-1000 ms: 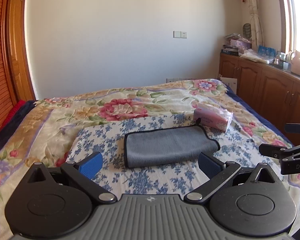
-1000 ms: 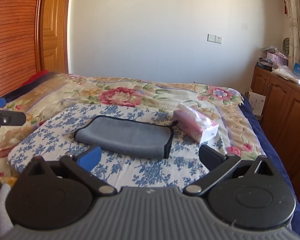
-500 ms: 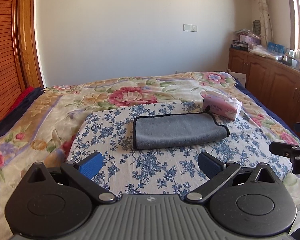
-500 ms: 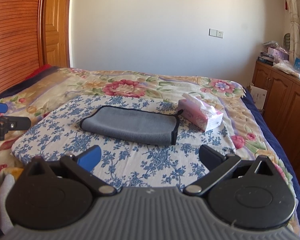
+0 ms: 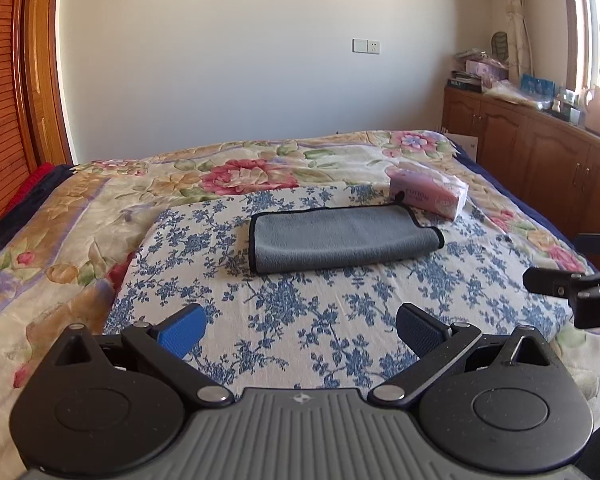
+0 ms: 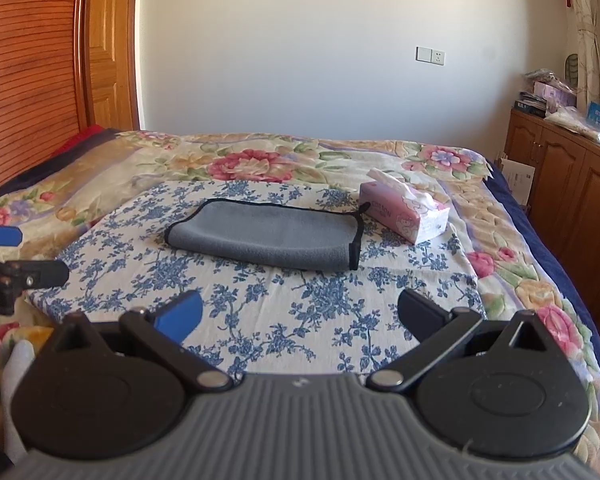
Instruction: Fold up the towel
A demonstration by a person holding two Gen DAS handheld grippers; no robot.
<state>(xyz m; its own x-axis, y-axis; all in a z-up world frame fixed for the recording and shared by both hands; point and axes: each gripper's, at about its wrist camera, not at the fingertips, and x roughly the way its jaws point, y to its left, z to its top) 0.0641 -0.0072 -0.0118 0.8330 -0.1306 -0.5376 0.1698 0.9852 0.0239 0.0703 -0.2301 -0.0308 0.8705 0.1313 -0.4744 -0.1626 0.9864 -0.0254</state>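
A grey towel (image 5: pixel 340 238) with black trim lies folded in a flat rectangle on a blue-flowered white cloth (image 5: pixel 308 312) on the bed; it also shows in the right wrist view (image 6: pixel 268 240). My left gripper (image 5: pixel 300 330) is open and empty, held back from the towel above the cloth's near edge. My right gripper (image 6: pixel 300 318) is open and empty too, also short of the towel. Each gripper's fingers show at the side edge of the other's view: the right one (image 5: pixel 572 280) and the left one (image 6: pixel 20 264).
A pink tissue box (image 5: pixel 428 196) stands just past the towel's right end, also in the right wrist view (image 6: pixel 404 214). The bed has a flowered quilt (image 5: pixel 80 220). Wooden cabinets (image 5: pixel 540 148) run along the right wall; a wooden door (image 6: pixel 104 48) is at the left.
Both grippers have drawn back and up from the towel, which now sits farther away in both views. The towel itself has not moved. Both grippers stay open.
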